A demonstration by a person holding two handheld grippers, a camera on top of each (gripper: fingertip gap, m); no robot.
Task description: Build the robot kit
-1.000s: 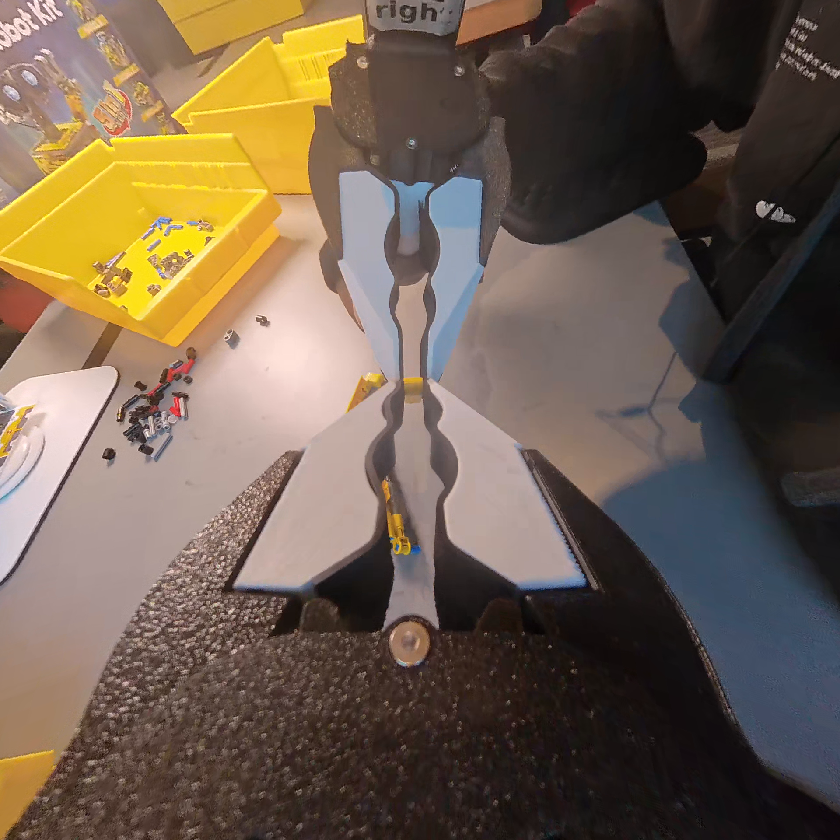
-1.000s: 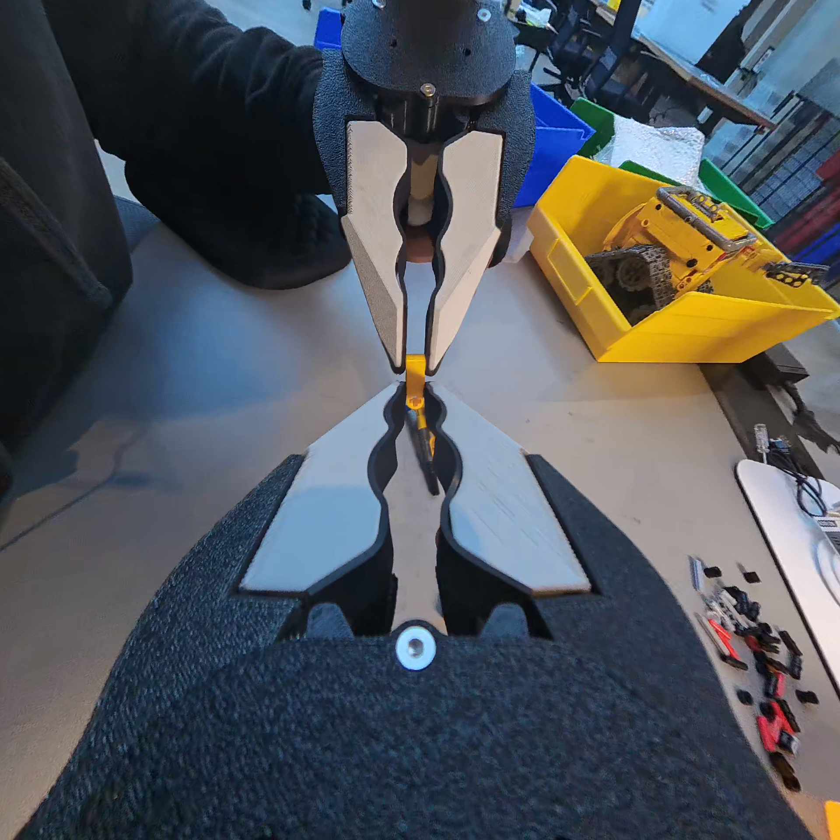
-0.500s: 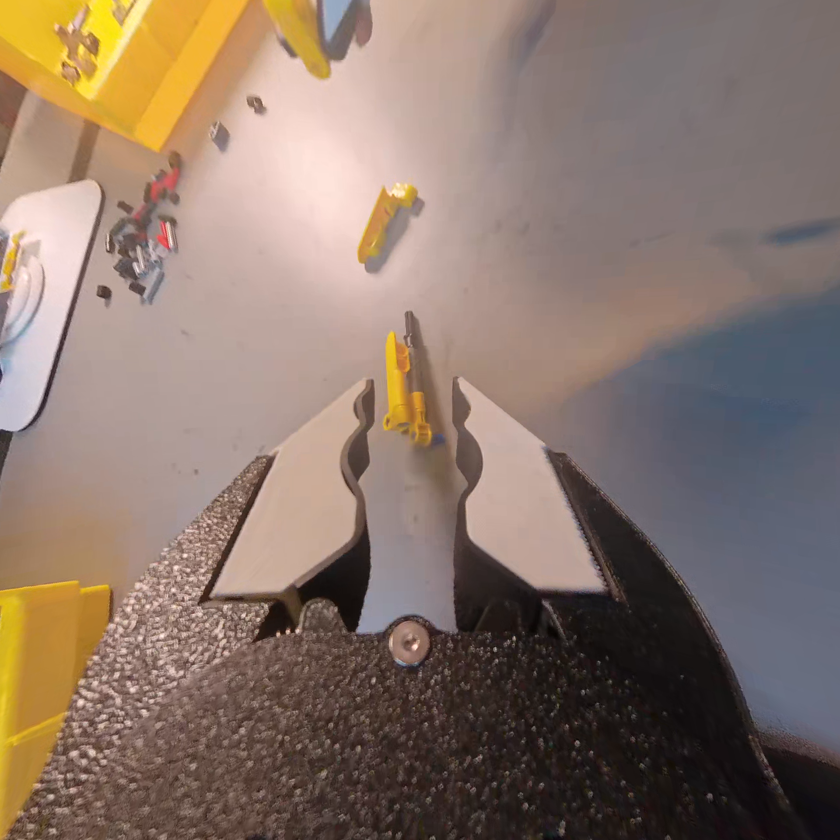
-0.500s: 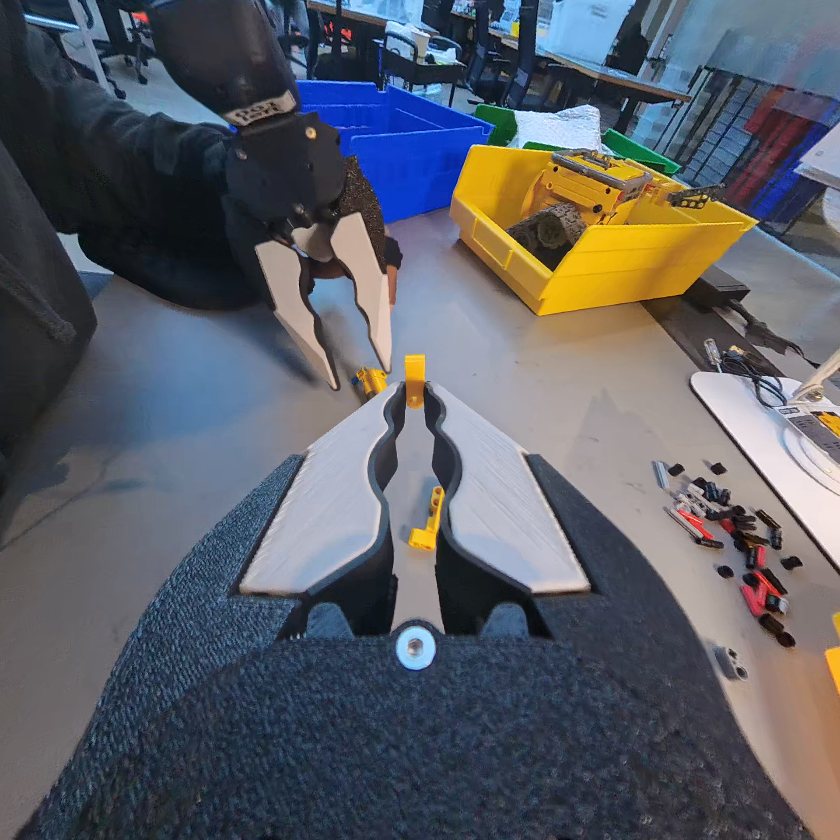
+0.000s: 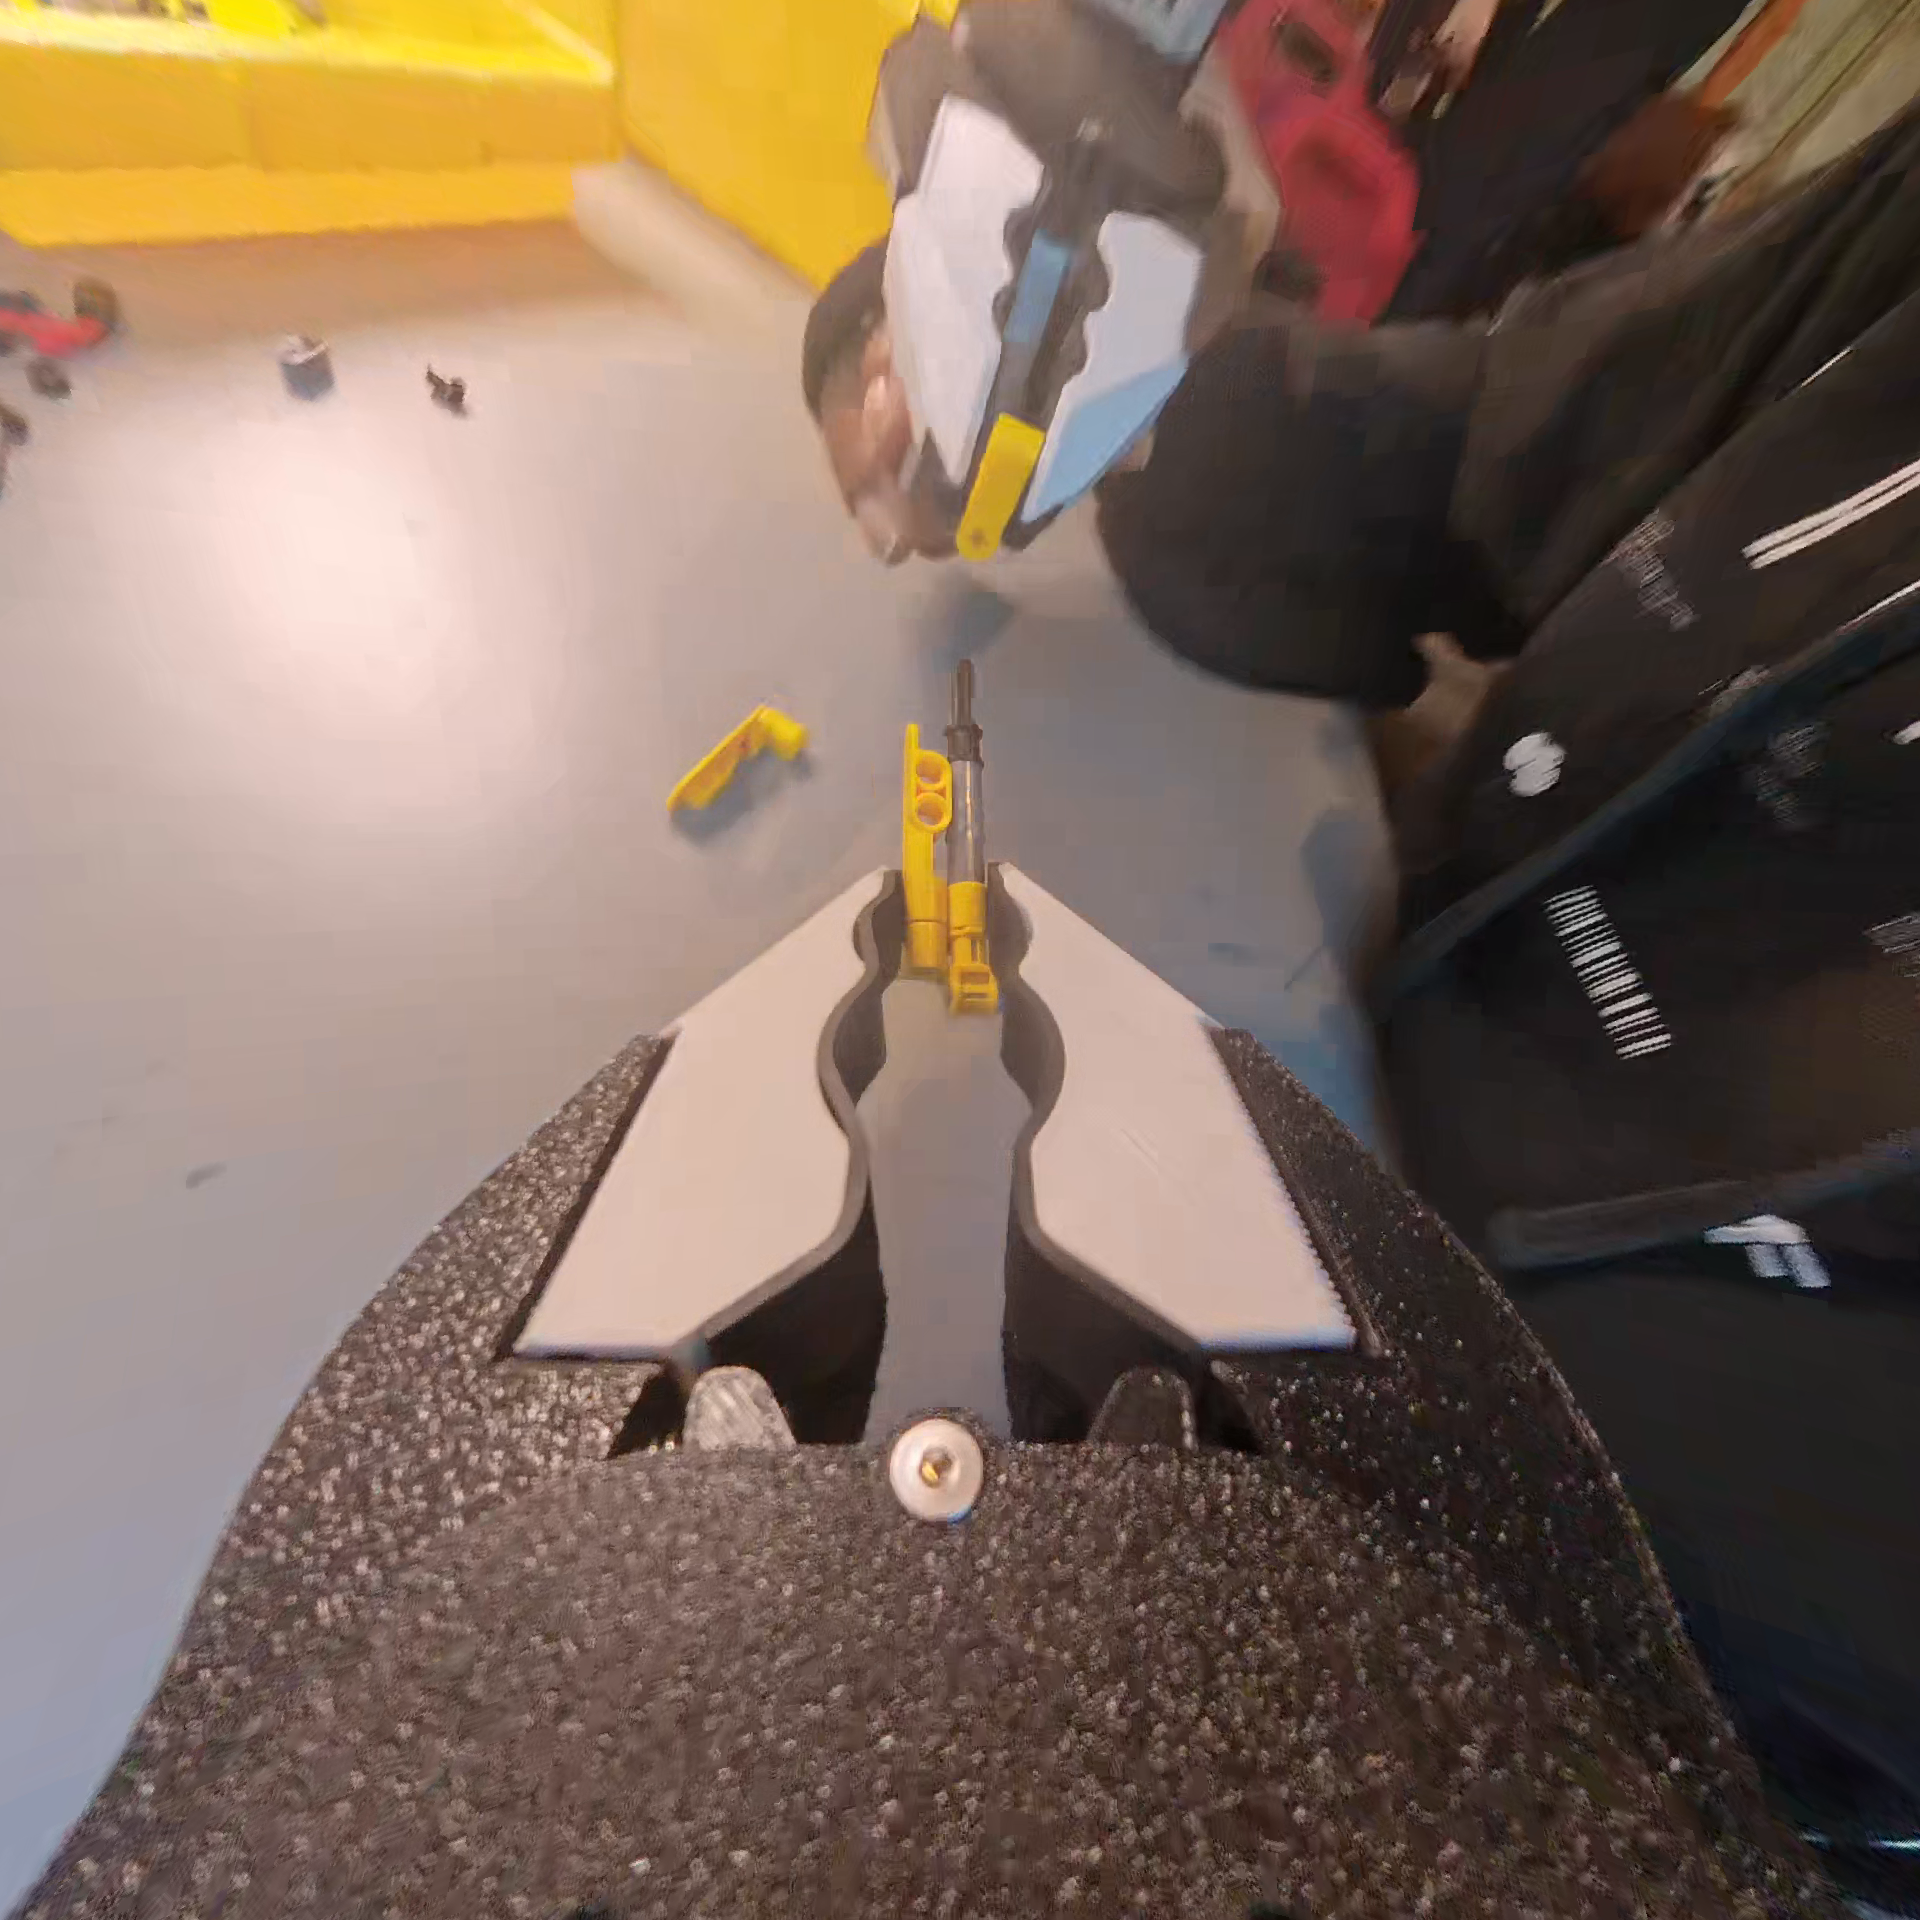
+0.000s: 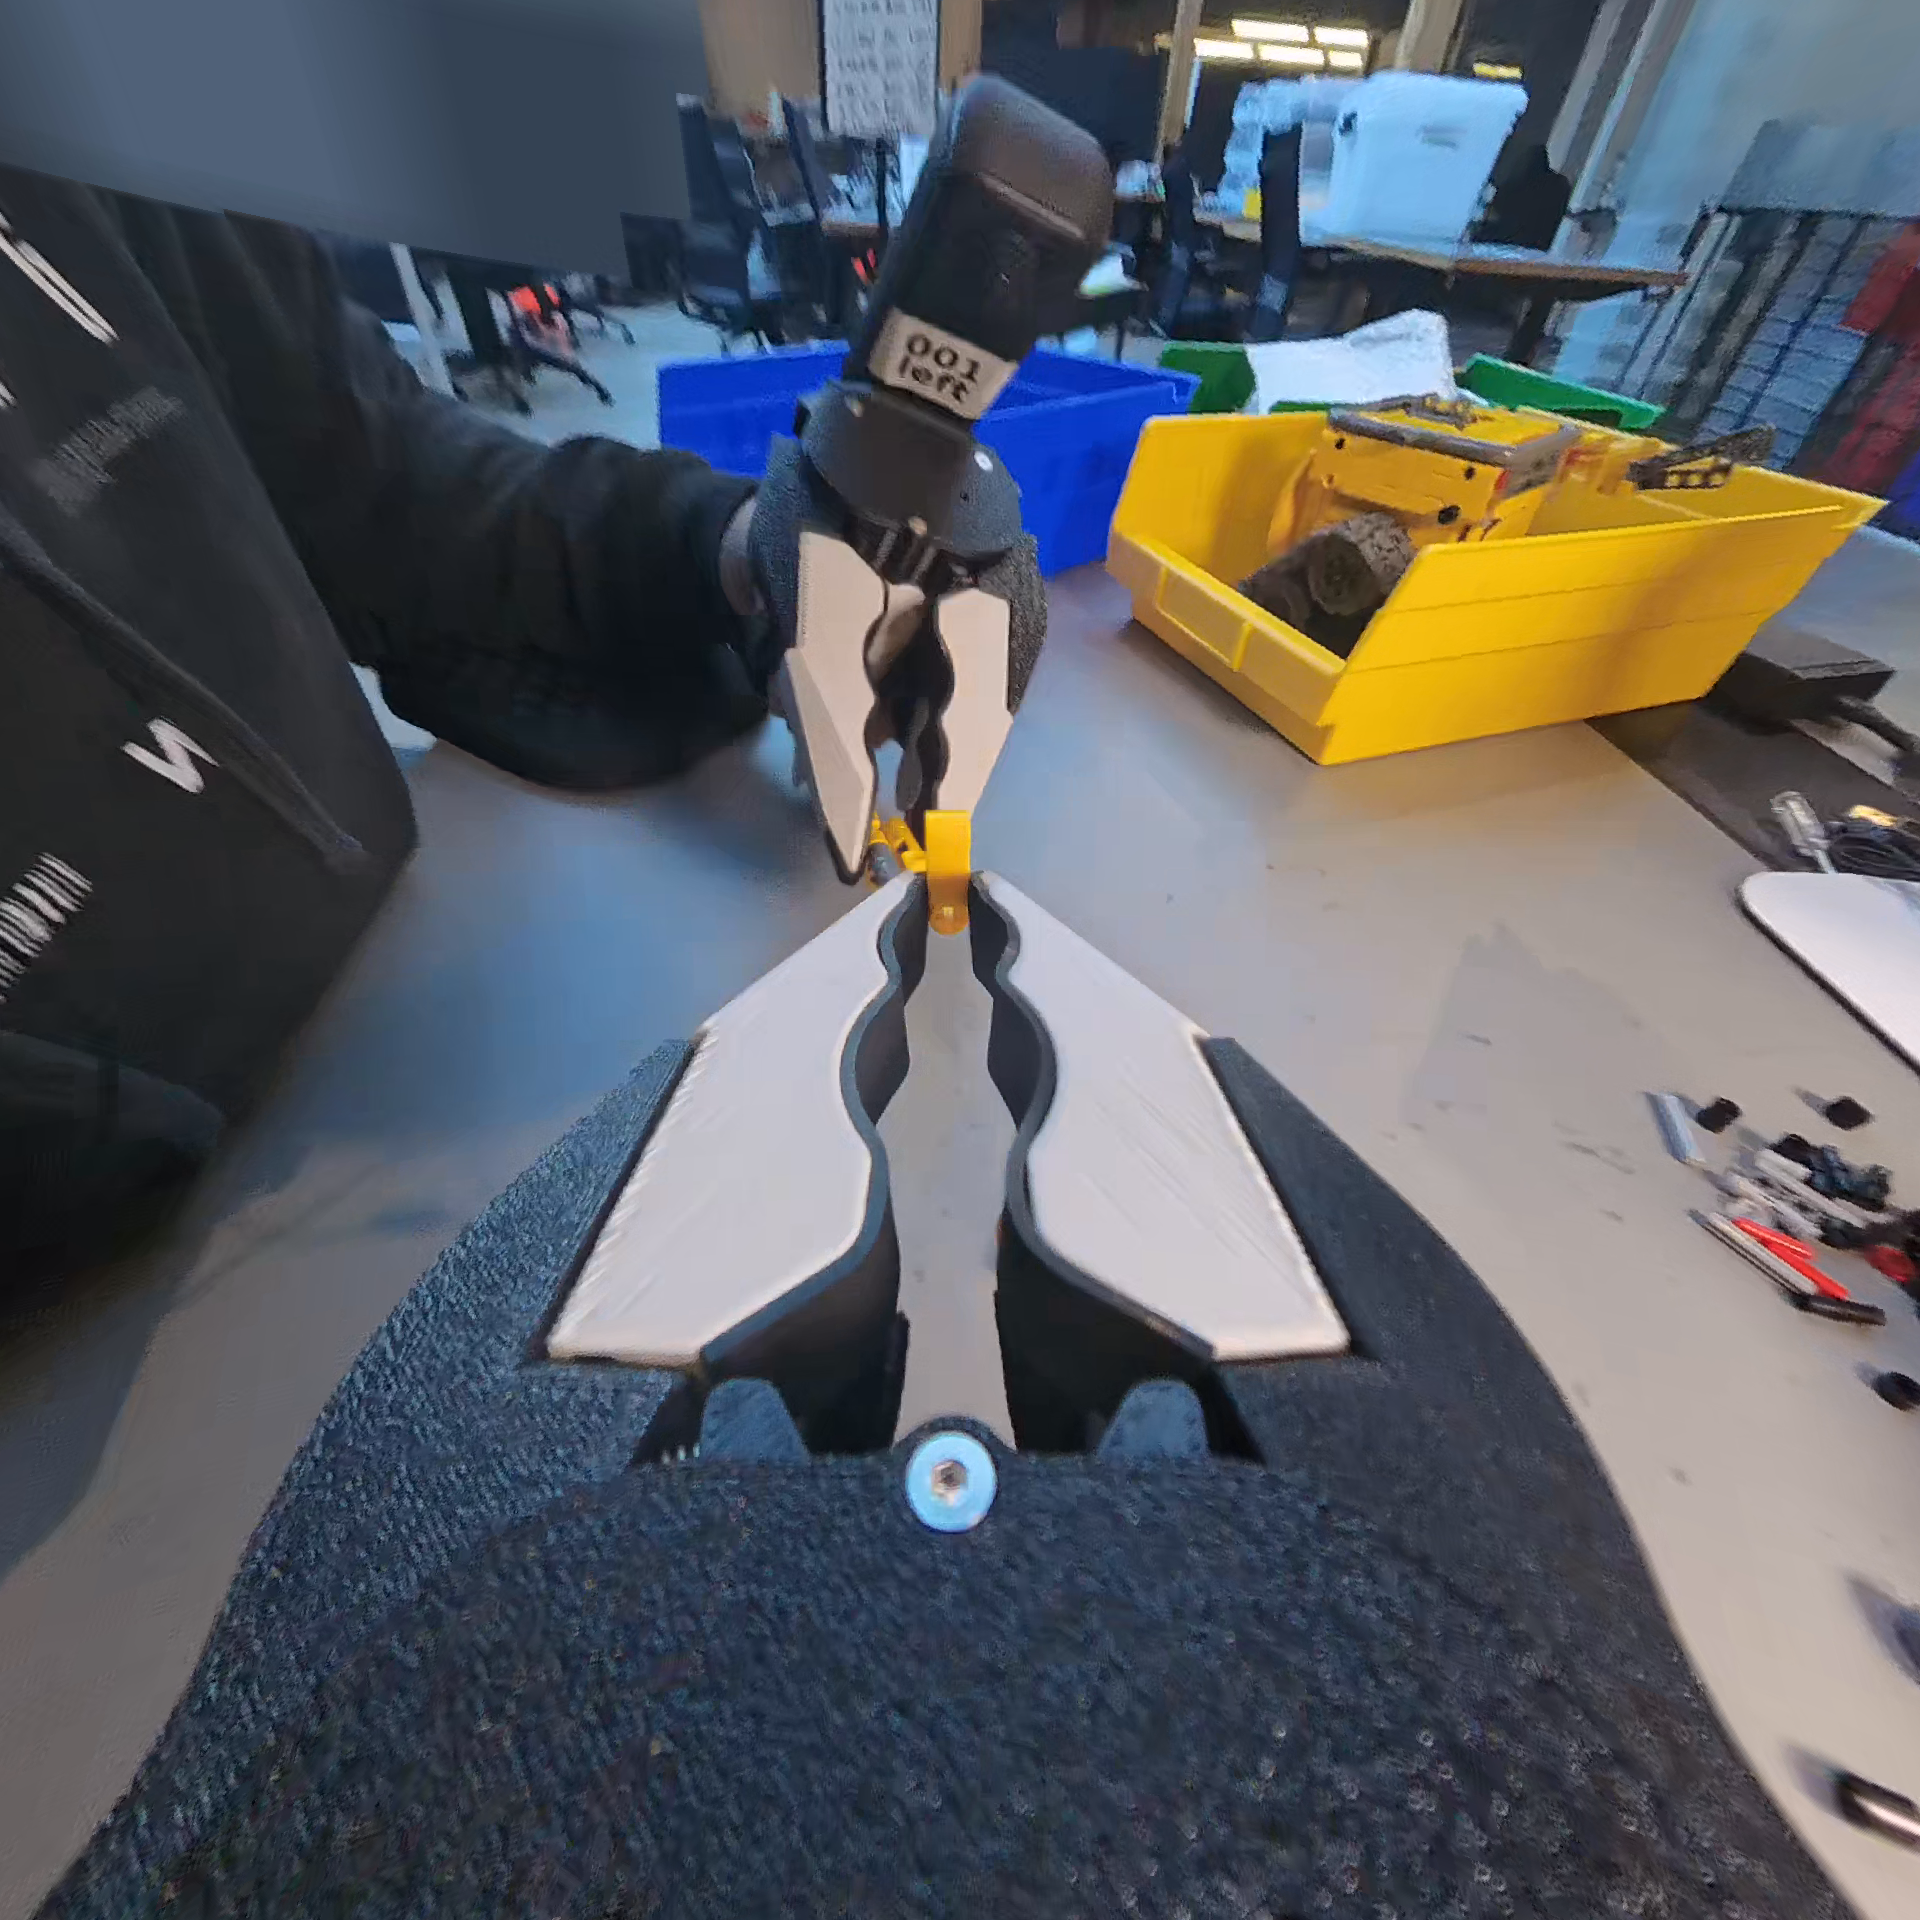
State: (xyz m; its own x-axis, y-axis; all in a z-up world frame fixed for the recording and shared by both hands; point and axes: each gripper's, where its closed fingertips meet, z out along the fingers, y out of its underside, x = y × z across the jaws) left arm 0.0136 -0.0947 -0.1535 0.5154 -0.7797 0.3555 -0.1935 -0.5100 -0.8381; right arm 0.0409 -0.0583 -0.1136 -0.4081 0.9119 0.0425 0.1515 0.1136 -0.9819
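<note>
A yellow beam with a grey rod alongside (image 5: 943, 894) sits pinched at its lower end between the left gripper's (image 5: 948, 883) jaws, pointing forward. The right gripper's (image 6: 945, 883) closed jaws hold a short yellow connector (image 6: 947, 854) upright.

A grey table (image 6: 1299, 914) in a wide workshop — long desks (image 6: 1475, 265), ceiling strip lights (image 6: 1268, 40) behind.

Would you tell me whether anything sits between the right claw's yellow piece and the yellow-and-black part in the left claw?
Nothing visible does: only bare table shows between the yellow piece and the yellow-and-black part. A loose yellow bracket lies off to one side.
</note>
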